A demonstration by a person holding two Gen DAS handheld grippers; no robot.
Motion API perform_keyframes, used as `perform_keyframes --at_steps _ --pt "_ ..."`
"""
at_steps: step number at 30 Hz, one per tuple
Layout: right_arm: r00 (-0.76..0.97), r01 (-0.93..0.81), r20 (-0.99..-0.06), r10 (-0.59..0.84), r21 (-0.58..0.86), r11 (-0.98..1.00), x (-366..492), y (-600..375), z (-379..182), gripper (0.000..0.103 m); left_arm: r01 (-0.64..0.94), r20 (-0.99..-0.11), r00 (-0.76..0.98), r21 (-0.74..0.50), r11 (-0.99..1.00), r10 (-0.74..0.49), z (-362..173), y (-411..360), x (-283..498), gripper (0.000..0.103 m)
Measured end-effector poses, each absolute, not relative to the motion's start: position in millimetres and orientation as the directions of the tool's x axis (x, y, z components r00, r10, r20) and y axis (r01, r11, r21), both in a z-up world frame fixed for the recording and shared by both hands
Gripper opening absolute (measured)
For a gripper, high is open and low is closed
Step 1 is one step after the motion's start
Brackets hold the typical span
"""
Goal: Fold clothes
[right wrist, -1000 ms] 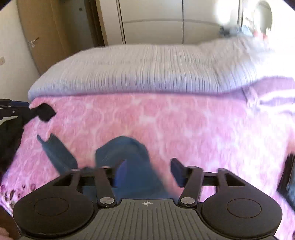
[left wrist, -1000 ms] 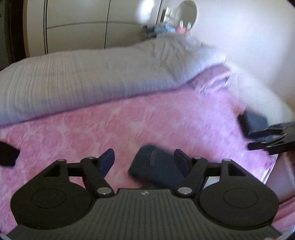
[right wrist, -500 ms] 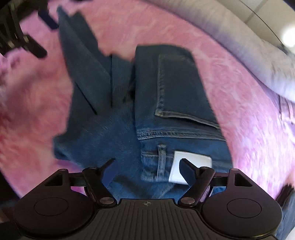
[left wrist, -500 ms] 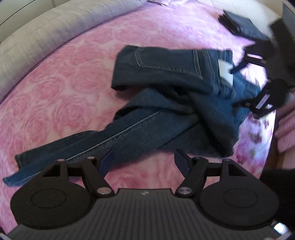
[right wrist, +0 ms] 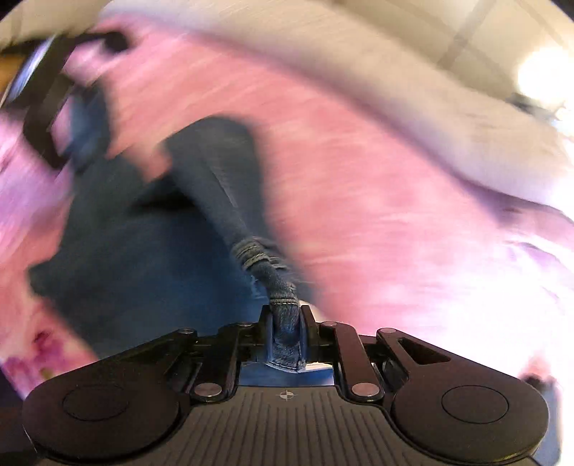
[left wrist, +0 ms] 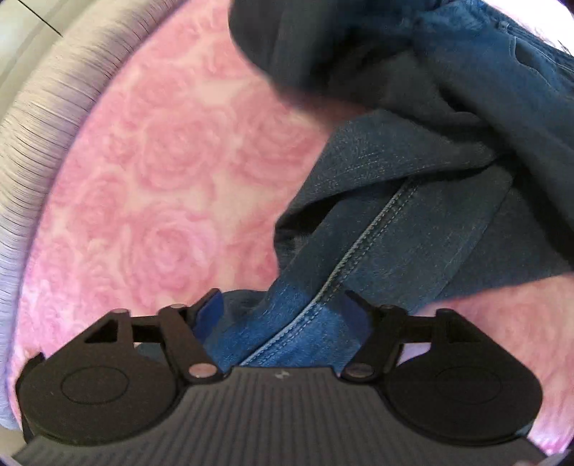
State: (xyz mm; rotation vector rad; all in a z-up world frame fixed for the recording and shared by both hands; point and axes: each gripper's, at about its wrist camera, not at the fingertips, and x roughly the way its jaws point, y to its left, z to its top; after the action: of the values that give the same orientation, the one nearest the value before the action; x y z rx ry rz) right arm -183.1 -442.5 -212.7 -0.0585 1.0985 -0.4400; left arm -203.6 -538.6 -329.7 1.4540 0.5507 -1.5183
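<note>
Dark blue jeans (left wrist: 401, 200) lie crumpled on a pink rose-patterned blanket (left wrist: 172, 157). In the left wrist view my left gripper (left wrist: 283, 304) is open, low over the bed, with a seamed jeans leg lying between its spread fingers. In the right wrist view my right gripper (right wrist: 285, 315) is shut on a bunched edge of the jeans (right wrist: 201, 222), and the cloth trails away up and to the left. That view is strongly blurred. The left gripper (right wrist: 53, 107) shows at its upper left as a dark blur.
A grey ribbed cover (left wrist: 39, 118) is folded back along the far side of the pink blanket (right wrist: 358, 172). Pale cupboard doors (right wrist: 430, 32) stand behind the bed. A bright light spot (right wrist: 541, 71) glares at the upper right.
Both grippers dropped from high over the bed down onto the jeans. The right gripper went from open to shut on a jeans edge. The left gripper now has a jeans leg between its open fingers.
</note>
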Motion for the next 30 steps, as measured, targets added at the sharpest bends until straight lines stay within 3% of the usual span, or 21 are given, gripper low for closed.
perform_keyframes --at_steps 2,3,8,10,12,15,18,20,22,23,26,30 --pt "0.381 0.348 -0.819 -0.428 -0.302 0.888 -190.6 -493.1 -192.6 0.012 0.861 -0.955 0.128 0.241 -0.447 -0.268 -324.3 -543.2 -202.5 0.023" --pt "0.383 0.357 -0.808 -0.448 -0.318 0.878 -191.4 -517.7 -188.8 0.012 0.869 -0.959 0.13 0.233 -0.436 -0.253 -320.6 -545.1 -201.8 0.003" --pt "0.365 0.382 -0.767 -0.528 -0.394 0.836 -170.6 -610.1 -214.0 0.014 0.922 -0.946 0.145 0.236 -0.307 -0.29 -270.7 -538.6 -182.3 0.005" --pt "0.344 0.431 -0.759 -0.552 -0.395 0.811 -161.9 -625.1 -216.9 0.024 0.94 -0.947 0.158 0.231 -0.253 -0.279 -255.8 -532.7 -175.4 0.006" --pt "0.352 0.493 -0.745 -0.566 -0.366 0.789 -159.5 -620.9 -221.1 0.041 0.961 -0.957 0.15 0.2 -0.193 -0.246 -249.5 -524.5 -168.0 0.009" --pt "0.392 0.511 -0.784 -0.482 -0.25 0.823 -161.0 -594.5 -225.4 0.054 0.945 -0.951 0.158 0.224 -0.24 -0.266 -255.4 -501.2 -171.5 0.002" --pt "0.425 0.469 -0.84 -0.337 -0.114 0.876 -175.0 -528.0 -233.1 0.056 0.909 -0.939 0.167 0.264 -0.322 -0.3 -264.4 -475.2 -178.2 0.0" --pt "0.42 0.43 -0.87 -0.259 -0.061 0.901 -184.7 -467.9 -239.7 0.057 0.88 -0.931 0.171 0.292 -0.374 -0.323 -270.3 -457.8 -182.6 0.006" --pt "0.397 0.388 -0.893 -0.213 -0.046 0.921 -193.5 -409.2 -250.8 0.059 0.848 -0.922 0.173 0.319 -0.424 -0.347 -276.3 -440.5 -187.1 0.024" --pt "0.383 0.367 -0.903 -0.195 -0.045 0.929 -197.6 -380.2 -256.8 0.062 0.83 -0.917 0.174 0.332 -0.448 -0.358 -279.3 -431.8 -189.3 0.039" --pt "0.321 0.308 -0.928 -0.187 -0.085 0.948 -192.7 -307.5 -284.0 0.065 0.763 -0.903 0.14 0.36 -0.537 -0.406 -293.0 -408.7 -196.8 0.042" --pt "0.228 0.217 -0.928 -0.295 -0.247 0.944 -188.6 -237.0 -310.0 0.065 0.631 -0.875 0.06 0.406 -0.661 -0.48 -319.9 -381.0 -218.2 0.051"
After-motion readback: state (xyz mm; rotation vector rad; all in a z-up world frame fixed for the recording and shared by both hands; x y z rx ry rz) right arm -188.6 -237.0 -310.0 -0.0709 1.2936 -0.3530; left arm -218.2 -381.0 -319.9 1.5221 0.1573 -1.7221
